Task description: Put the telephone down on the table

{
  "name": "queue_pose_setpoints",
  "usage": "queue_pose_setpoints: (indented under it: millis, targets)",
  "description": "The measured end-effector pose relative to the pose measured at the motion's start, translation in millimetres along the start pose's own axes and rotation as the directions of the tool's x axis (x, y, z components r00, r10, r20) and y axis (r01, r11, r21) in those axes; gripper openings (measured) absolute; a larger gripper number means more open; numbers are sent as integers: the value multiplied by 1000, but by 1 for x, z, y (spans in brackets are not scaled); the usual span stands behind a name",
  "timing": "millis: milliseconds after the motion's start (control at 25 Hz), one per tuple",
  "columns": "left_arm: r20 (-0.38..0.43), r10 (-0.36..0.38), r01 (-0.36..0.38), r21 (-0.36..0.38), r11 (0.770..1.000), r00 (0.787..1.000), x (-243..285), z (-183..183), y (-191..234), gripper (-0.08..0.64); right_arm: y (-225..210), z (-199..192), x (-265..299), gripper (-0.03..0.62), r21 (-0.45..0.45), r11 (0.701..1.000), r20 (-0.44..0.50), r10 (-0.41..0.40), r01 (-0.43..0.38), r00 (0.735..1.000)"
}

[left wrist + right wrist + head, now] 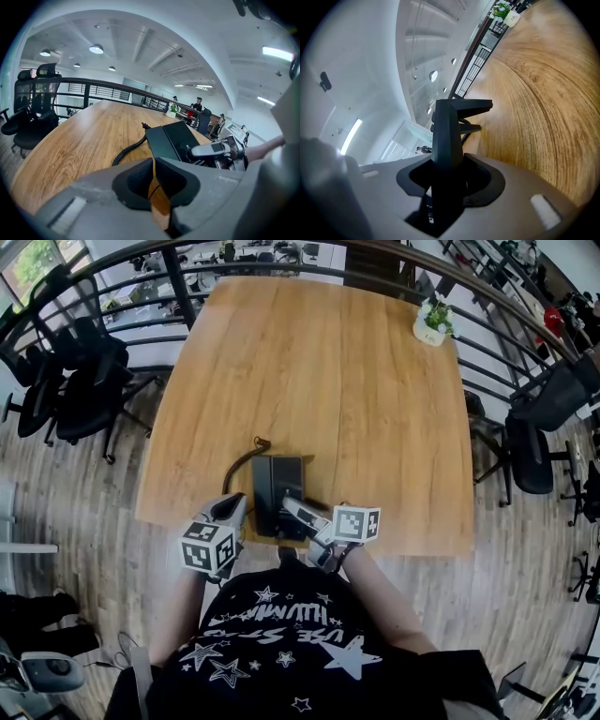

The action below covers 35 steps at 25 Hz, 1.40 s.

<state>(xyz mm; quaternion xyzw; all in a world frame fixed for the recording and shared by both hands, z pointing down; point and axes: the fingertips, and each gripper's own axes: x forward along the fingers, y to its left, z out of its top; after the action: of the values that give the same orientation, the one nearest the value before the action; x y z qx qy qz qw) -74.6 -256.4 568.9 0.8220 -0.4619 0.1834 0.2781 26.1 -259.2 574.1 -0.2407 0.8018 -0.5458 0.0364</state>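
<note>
A black desk telephone (275, 486) is at the near edge of the wooden table (319, 371), and its coiled cord (239, 461) curls off to the left. My right gripper (294, 511) is shut on the phone's near right end. In the right gripper view the telephone (446, 136) stands edge-on between the pads, with the gripper (447, 180) rolled sideways. I cannot tell whether the phone's base rests flat on the table. My left gripper (231, 513) hovers just left of the phone with nothing in it. Its pads (140, 180) leave only a sliver of gap.
A small white plant pot (431, 324) stands at the table's far right corner. Black office chairs (75, 381) crowd the left side, and more chairs (534, 437) stand on the right. A dark railing (187, 296) curves behind the table.
</note>
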Motion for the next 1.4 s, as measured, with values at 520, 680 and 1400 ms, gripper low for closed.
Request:
queue_pose_setpoints:
  millis: [520,680,1400]
  targets:
    - [-14,-18,18,15,1000,1000,2,0,-9,18,3,0,2,173,7,999,24,-39,39,999]
    - [-20,-18,19,26,999,1000,0,-2,-10,18,-2,0,-1,175,-41,995,25,-92,93,995]
    - [-20,-23,24,31,999,1000,-10,-9,-13,18,-36,-3,-18,247,-52,966,-17,-254,252,967]
